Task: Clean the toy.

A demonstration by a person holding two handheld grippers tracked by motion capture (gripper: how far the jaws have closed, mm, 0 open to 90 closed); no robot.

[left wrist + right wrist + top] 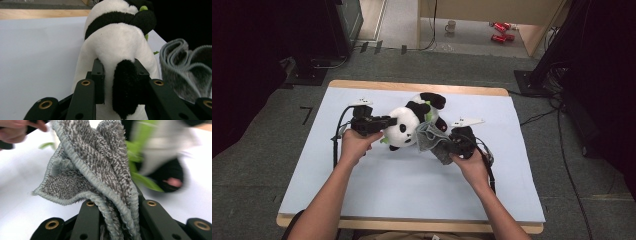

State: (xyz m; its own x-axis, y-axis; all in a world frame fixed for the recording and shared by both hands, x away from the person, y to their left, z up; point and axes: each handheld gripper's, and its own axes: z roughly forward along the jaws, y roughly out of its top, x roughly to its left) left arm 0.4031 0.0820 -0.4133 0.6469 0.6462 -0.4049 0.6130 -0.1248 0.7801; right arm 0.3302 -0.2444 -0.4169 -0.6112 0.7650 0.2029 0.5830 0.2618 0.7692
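Left gripper (384, 122) is pinching the panda toy (408, 125): in the left gripper view its two black jaws press on the white plush at both sides of a small black patch, which looks like the tail or an ear, I cannot tell which. Right gripper (447, 142) is closed on a grey towel (428, 137); in the right gripper view the bunched cloth (100, 170) comes up from between the jaws and spreads like a fan.

From the high view, the panda lies near the middle of the table (377, 185), a little toward the far side. Its long axis runs slanted, from the near left to the far right, with the white round part toward the left gripper and the black limbs at the far right end. It is white and black, soft, with some bright green leaves at its front. The towel is knitted, grey and white mixed, with a pale grey-green hem, and it hangs crumpled just beside the panda on the right, touching it or nearly so.

Beyond the table, on the floor far away, a mug (451, 26) and two red cans (502, 31) are seen. Nothing stands between the two grippers except the toy and the towel themselves.
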